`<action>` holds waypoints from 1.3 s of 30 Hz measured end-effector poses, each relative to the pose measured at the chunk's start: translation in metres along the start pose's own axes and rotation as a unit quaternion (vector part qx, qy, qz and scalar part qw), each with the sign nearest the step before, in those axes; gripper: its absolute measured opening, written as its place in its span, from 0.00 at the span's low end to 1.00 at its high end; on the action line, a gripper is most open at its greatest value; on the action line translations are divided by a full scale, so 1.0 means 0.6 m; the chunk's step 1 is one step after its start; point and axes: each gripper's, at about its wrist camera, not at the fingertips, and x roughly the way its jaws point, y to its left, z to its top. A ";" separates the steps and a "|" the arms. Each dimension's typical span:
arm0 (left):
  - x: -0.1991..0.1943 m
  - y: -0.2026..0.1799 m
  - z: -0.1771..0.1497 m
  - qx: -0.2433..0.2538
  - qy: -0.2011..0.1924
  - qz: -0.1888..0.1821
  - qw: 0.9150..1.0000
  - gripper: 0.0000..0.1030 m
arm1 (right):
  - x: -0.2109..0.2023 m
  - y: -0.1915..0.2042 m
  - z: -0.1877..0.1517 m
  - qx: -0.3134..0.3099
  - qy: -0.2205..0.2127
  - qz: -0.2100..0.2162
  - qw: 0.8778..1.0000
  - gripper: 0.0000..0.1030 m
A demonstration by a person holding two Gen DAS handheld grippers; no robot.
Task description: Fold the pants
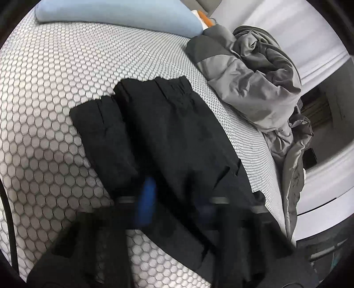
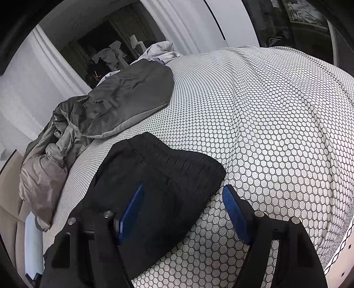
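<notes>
Black pants lie partly folded on a bed, elastic waistband at the far end. In the left wrist view my left gripper is blurred at the pants' near end. One blue pad shows clearly and dark cloth runs between and over the fingers, so it reads as shut on the pants. In the right wrist view the pants lie under my right gripper. It stands open, with its left pad over the cloth, its right pad over bare bedcover, and the waistband corner between them.
The bedcover has a white and black hexagon print. A crumpled grey quilt and a grey pillow lie along the bed's edge beside the pants. A light blue pillow sits at the far end. White wall panels stand beyond the bed.
</notes>
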 end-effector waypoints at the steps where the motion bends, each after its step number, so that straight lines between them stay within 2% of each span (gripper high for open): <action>1: -0.003 -0.002 0.003 0.000 -0.003 -0.013 1.000 0.00 | 0.001 -0.001 0.001 0.001 0.001 0.000 1.000 0.72; 5: -0.075 -0.014 0.009 0.022 -0.063 -0.057 0.996 0.00 | 0.002 -0.002 0.002 -0.002 0.002 0.001 1.000 0.72; 8: -0.114 -0.006 0.008 0.035 -0.082 -0.055 0.994 0.00 | 0.001 -0.001 0.002 -0.005 0.002 0.001 1.000 0.72; 9: -0.113 0.003 0.009 0.035 -0.080 -0.041 0.995 0.00 | 0.001 -0.001 0.002 -0.004 0.002 -0.001 1.000 0.72; 11: -0.078 0.030 0.016 0.025 -0.052 0.019 0.998 0.00 | 0.003 -0.004 0.002 0.000 0.005 -0.001 1.000 0.72; 12: -0.057 0.042 0.017 0.017 -0.034 0.038 0.999 0.00 | 0.004 -0.005 0.002 0.001 0.006 0.000 1.000 0.72; 14: -0.027 0.066 0.015 -0.009 0.007 0.045 0.999 0.00 | 0.005 -0.005 0.002 0.001 0.008 0.002 1.000 0.72; 15: -0.030 0.070 0.015 -0.016 0.005 0.039 0.999 0.01 | 0.006 -0.005 0.003 0.000 0.009 0.004 1.000 0.72; 17: -0.050 0.070 0.015 -0.023 0.001 0.026 0.999 0.12 | 0.004 -0.004 0.002 -0.003 0.010 0.008 1.000 0.72; 19: -0.067 0.074 0.005 -0.039 0.002 -0.005 0.999 0.53 | 0.005 -0.007 0.004 0.000 0.016 0.016 1.000 0.72; 21: -0.078 0.067 -0.011 -0.040 0.009 -0.019 0.999 0.67 | 0.009 -0.015 0.004 0.014 0.026 0.040 0.999 0.72; 23: -0.077 0.046 -0.022 -0.015 0.016 -0.009 1.000 0.73 | 0.015 -0.028 0.004 0.041 0.044 0.071 0.996 0.72; 26: -0.059 0.030 -0.040 0.008 0.030 0.004 1.000 0.73 | 0.021 -0.038 0.002 0.058 0.057 0.088 0.993 0.72; 30: -0.029 0.021 -0.031 0.004 0.009 0.003 1.000 0.71 | 0.052 -0.036 -0.008 0.063 0.087 0.103 0.989 0.71; 31: -0.022 0.019 -0.029 0.005 -0.002 0.009 1.000 0.60 | 0.061 -0.028 -0.011 0.053 0.088 0.105 0.989 0.60; 32: -0.007 0.011 -0.022 0.007 -0.004 0.018 1.000 0.54 | 0.065 -0.019 -0.014 0.041 0.083 0.106 0.990 0.50; 33: 0.001 0.007 -0.018 0.007 -0.005 0.022 1.000 0.42 | 0.069 -0.008 -0.016 0.023 0.077 0.099 0.992 0.31; 34: 0.001 0.012 -0.016 -0.001 -0.007 0.016 1.000 0.35 | 0.069 0.003 -0.018 0.010 0.073 0.091 0.993 0.21; 35: -0.004 0.020 -0.016 -0.010 -0.007 0.011 1.000 0.33 | 0.065 0.011 -0.019 0.002 0.066 0.091 0.994 0.17; 37: -0.010 0.037 -0.011 -0.028 -0.005 -0.006 1.000 0.32 | 0.019 0.036 -0.014 -0.030 0.024 0.110 0.993 0.03; 39: -0.011 0.047 -0.010 -0.036 -0.003 -0.009 0.999 0.32 | -0.026 0.061 -0.010 -0.066 -0.017 0.123 0.990 0.03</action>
